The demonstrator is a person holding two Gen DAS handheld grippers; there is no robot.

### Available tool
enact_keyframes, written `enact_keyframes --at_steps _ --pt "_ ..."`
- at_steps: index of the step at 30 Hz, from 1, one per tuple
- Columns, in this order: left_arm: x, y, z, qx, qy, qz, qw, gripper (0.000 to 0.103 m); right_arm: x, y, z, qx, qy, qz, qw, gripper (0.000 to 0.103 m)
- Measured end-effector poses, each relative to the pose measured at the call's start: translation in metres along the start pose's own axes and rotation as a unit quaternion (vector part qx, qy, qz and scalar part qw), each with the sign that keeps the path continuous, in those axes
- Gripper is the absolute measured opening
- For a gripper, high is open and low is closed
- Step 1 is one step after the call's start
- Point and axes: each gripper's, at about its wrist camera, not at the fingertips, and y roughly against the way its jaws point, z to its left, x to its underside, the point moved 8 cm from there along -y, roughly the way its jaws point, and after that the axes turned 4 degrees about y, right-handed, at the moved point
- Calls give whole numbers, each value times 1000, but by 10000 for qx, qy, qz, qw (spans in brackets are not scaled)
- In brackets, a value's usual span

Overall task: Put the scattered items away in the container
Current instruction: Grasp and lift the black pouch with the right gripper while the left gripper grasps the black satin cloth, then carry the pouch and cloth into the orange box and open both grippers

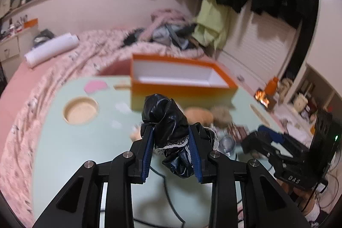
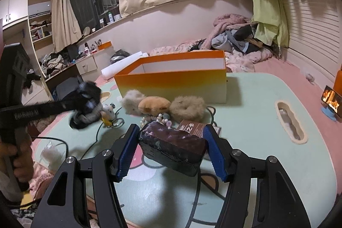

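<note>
The pale green surface (image 2: 245, 104) carries the orange box (image 2: 173, 87), open on top. The right gripper (image 2: 171, 142) jaws hold a dark block (image 2: 173, 145) above it. The left gripper (image 1: 171, 142) jaws squeeze a shiny black scrunchie (image 1: 168, 121), lifted near the box.

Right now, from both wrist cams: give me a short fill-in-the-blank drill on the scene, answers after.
1. The left gripper is shut on a crumpled black ____ scrunchie.
2. The right gripper clamps a dark, brick-shaped ____.
3. The orange cardboard box with white inner walls is ____ inside.
4. The fluffy beige ring scrunchie lies ____ the box.

Answers: shiny; block; empty; outside
</note>
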Motion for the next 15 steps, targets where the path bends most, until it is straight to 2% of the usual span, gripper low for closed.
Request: enact_keyframes --at_steps 4,7,11,15 --pt "-27 10 8 -49 -3 -230 9997 31 -19 2 1 -98 -63 -130 9998 62" --pt "-47 10 8 -32 -81 -330 9994 31 -41 5 3 15 128 -305 9995 62" --pt "-78 -2 4 -28 -173 -383 9991 31 -77 1 -1 121 270 -486 9984 62" --pt "-109 -29 1 -87 -237 -328 9991 31 -112 -17 -6 193 436 -467 9978 62"
